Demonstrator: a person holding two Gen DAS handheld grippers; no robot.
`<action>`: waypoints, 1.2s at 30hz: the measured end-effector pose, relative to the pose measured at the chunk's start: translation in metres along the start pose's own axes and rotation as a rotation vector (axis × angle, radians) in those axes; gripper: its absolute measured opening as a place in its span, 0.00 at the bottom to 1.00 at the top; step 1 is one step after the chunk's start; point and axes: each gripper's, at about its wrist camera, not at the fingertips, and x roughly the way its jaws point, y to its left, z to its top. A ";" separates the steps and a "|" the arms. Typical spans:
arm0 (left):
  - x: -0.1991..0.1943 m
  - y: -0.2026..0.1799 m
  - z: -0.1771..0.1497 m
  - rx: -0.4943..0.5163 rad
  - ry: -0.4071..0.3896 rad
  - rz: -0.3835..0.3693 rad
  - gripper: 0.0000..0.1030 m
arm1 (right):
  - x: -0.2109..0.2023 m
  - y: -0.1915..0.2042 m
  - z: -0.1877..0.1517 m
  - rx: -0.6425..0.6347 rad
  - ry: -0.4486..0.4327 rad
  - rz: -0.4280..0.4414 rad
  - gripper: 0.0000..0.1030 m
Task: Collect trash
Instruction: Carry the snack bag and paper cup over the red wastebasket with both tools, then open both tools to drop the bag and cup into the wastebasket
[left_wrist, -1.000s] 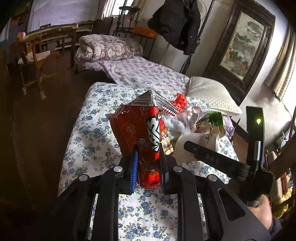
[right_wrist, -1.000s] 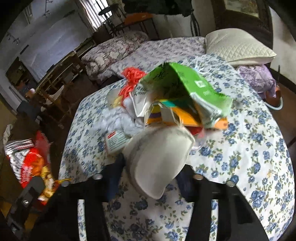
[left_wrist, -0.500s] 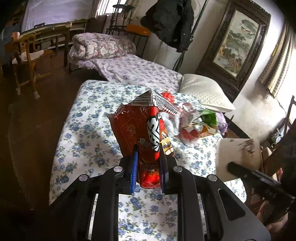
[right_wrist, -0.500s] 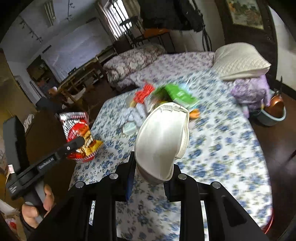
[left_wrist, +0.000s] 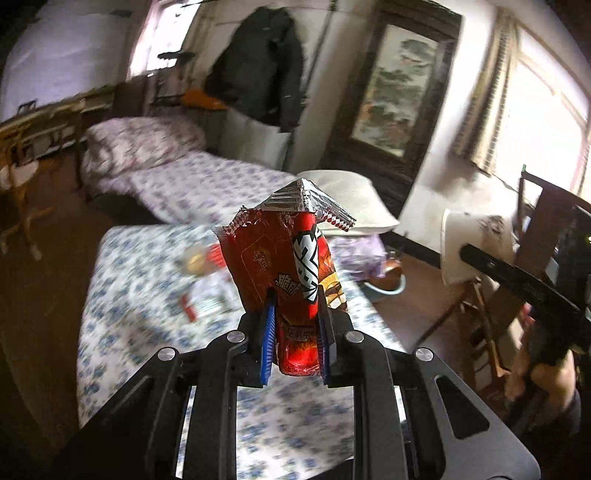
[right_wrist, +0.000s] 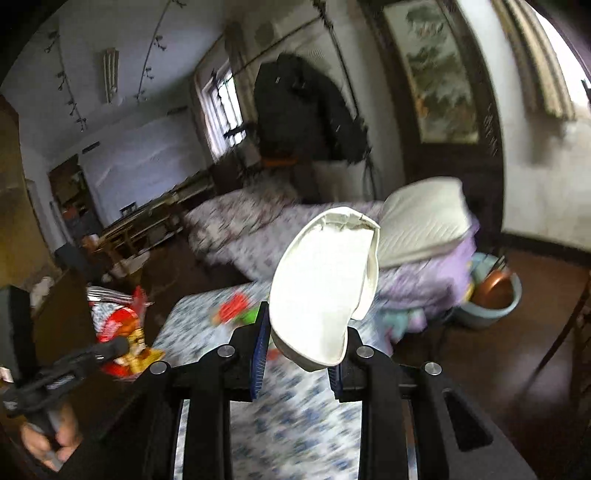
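While motion blur smears the litter on the counter (left_wrist: 122, 295), left tongs (left_wrist: 294, 339) clamp a red snack bag (left_wrist: 288, 266) and right tongs (right_wrist: 301, 354) pinch a white paper bowl (right_wrist: 321, 288).

A lived-in bedroom of a home: a bed (left_wrist: 192, 184) with floral bedding lies under a black coat (left_wrist: 258, 62) hung on the wall, a framed landscape painting (left_wrist: 399, 96) right of it, a white pillow (left_wrist: 347, 199) at its end
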 end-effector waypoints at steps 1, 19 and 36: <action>0.001 -0.012 0.004 0.020 0.001 -0.017 0.20 | -0.004 -0.005 0.003 -0.015 -0.018 -0.016 0.26; 0.134 -0.267 -0.067 0.440 0.462 -0.410 0.20 | -0.079 -0.205 -0.140 0.197 0.208 -0.228 0.27; 0.322 -0.345 -0.246 0.411 1.202 -0.339 0.20 | -0.016 -0.299 -0.341 0.589 0.610 -0.275 0.27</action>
